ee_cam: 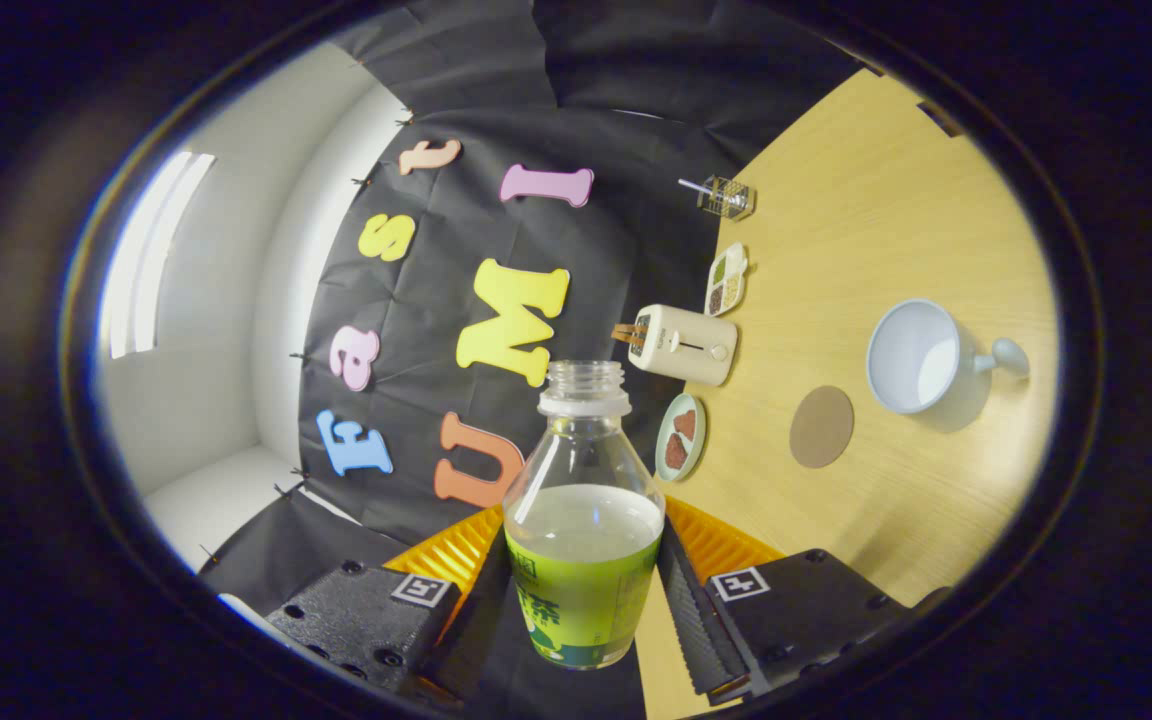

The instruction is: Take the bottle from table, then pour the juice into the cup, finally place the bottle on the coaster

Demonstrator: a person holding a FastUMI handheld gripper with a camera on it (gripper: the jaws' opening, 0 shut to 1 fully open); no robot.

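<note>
Gripping the uncapped bottle (584, 540) between both fingers, the gripper (581, 600) was rolled sideways; the cup (921, 357) lay beyond, past the coaster (821, 427).

Gripper (581, 610) rolled hard to one side; the tabletop runs near vertical in its view. Both fingers (701, 610) closed against the bottle (584, 520), one on each flank of the lower body, ribbed pads pressing the label. Bottle held clear of the table.

Cream toaster (684, 345), divided snack tray (726, 279), plate (680, 437), wire holder (726, 196), wooden table (866, 200)
</note>
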